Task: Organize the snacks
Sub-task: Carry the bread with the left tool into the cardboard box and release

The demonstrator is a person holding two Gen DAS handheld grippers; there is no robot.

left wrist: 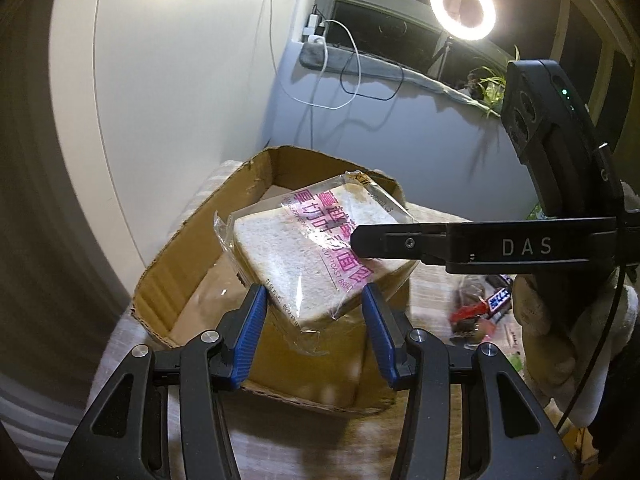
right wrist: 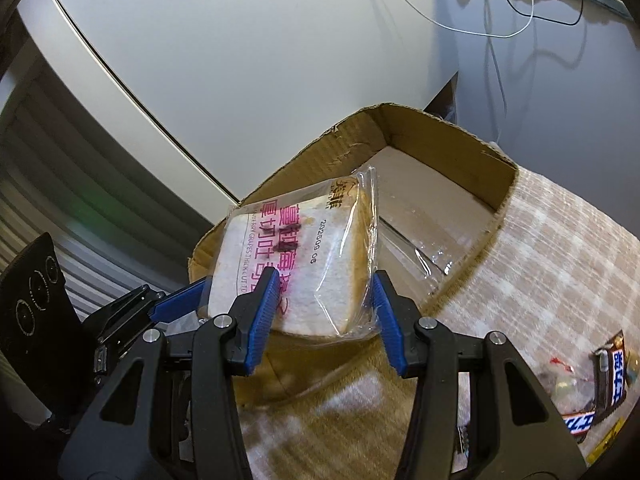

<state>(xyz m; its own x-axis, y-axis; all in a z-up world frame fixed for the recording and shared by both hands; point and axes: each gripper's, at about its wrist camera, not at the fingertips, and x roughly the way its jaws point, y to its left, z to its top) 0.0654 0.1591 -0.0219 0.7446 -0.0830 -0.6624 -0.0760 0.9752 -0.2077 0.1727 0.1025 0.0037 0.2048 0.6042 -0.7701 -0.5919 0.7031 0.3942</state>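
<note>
At lower centre of each wrist view, blue-padded fingers stand apart around a wrapped bread slice [left wrist: 316, 248]. The left gripper [left wrist: 314, 334] brackets its near corner; the right gripper [right wrist: 326, 320] flanks its edge, and contact is unclear. The slice tilts above the cardboard box [left wrist: 192, 248], long axis running toward upper right. Candy bars [right wrist: 608, 384] lie at lower right.

Home room, likely bedroom or living space. Ring light [left wrist: 463, 8] lit at 1 o'clock before dark night window [left wrist: 384, 36]. Charger plugs and dangling white cables [left wrist: 340, 68] at 12 on grey wall. Potted spider plant [left wrist: 490, 84] on sill at 2. Woven checked cloth [right wrist: 560, 248] covers work surface.
</note>
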